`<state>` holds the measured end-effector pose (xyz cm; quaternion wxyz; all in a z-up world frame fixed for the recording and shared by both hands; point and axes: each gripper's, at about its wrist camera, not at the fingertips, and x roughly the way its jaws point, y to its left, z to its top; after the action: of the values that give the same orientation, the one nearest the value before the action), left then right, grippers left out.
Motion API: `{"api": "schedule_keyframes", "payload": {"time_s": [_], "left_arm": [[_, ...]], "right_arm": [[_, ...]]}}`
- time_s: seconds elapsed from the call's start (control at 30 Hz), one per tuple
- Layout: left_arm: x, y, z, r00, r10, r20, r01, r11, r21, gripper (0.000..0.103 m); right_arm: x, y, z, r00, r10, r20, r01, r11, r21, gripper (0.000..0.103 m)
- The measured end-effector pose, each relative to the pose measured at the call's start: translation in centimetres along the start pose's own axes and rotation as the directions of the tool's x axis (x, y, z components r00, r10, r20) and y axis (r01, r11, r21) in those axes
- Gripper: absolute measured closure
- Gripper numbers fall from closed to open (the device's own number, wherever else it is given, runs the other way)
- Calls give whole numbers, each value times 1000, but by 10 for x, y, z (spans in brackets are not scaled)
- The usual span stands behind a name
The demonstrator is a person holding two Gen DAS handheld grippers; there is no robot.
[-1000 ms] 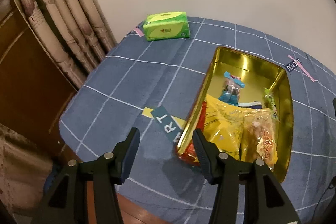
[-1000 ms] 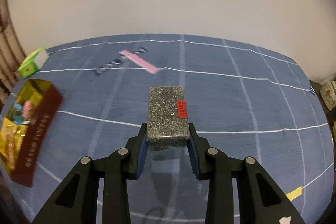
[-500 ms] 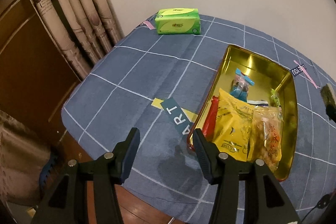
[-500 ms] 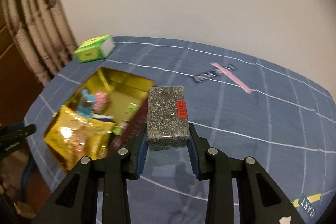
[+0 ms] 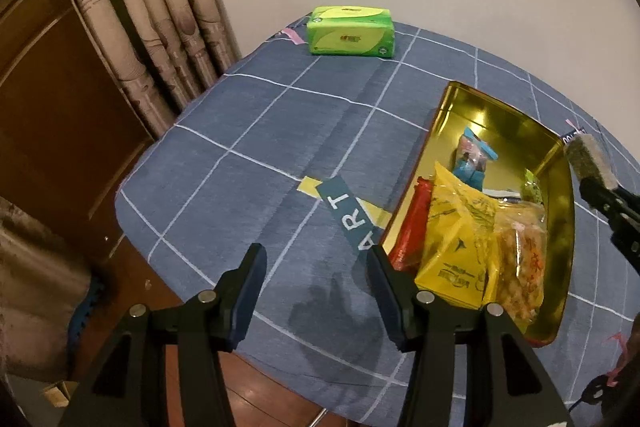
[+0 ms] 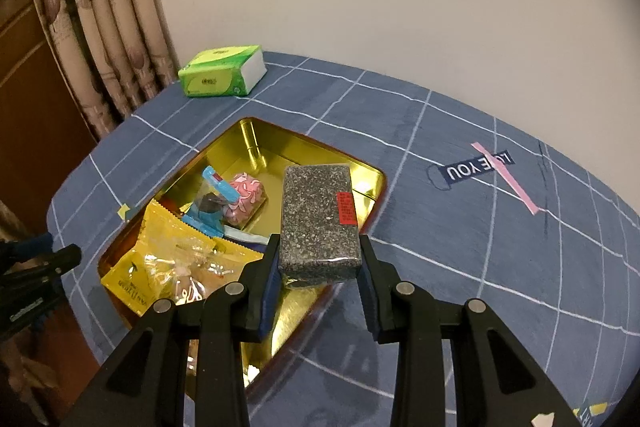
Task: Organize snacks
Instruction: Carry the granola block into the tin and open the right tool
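Speckled grey snack block (image 6: 320,223), red-labelled, sits clamped in the right gripper (image 6: 319,263); left gripper (image 5: 316,283) gapes.

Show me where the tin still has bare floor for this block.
Bare gold floor lies at the tin's far end, between the far wall and the pink candy bag, and along the near right wall under the block in the right hand-held gripper. The near left half is crowded with the yellow bags.
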<state>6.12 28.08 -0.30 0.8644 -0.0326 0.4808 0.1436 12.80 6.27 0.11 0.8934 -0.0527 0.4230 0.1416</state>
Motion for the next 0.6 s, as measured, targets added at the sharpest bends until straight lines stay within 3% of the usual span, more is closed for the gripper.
{"api": "schedule_keyframes", "payload": {"time_s": [0.6], "left_arm": [[6, -2, -2, 999, 47, -16, -47, 999, 8, 50]], "right_arm": [[45, 22, 6, 997, -49, -61, 45, 997, -60, 71]]}}
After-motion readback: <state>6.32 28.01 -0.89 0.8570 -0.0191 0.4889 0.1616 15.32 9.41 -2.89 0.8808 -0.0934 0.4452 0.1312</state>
